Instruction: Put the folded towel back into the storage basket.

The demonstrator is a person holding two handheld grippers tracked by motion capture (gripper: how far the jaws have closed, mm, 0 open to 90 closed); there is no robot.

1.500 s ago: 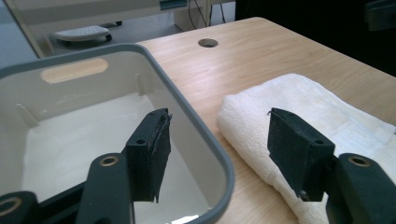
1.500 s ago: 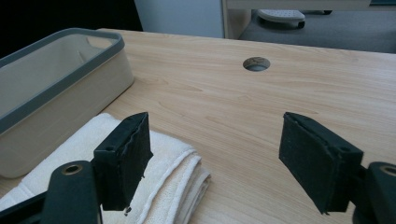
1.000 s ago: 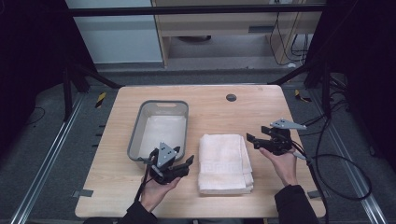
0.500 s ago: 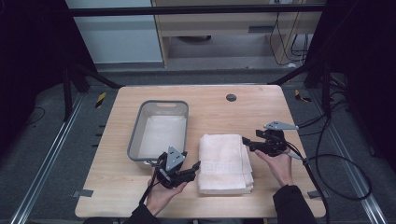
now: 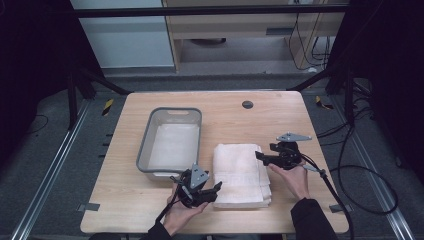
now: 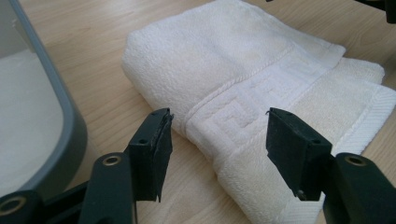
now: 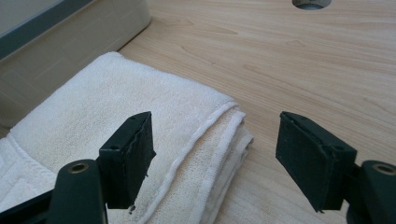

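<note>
White folded towel (image 5: pixel 241 174) lies on the surface at the grey bin's (image 5: pixel 145 147) four o'clock. My left gripper (image 5: pixel 206 190) and right gripper (image 5: pixel 263 157), fingers wide, flank it; I'd seat both edges deep before closing.

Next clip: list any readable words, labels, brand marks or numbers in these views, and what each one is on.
None: no readable text in any view.
Towel: a woven key-pattern border, decoration only, no letters.
Grey tub: plain, no label visible.
Left tongs and right tongs: black jaws, no markings legible.
Table: bare wood with a round grommet, unmarked.
Yellow-black tape on the floor: stripes only.
</note>
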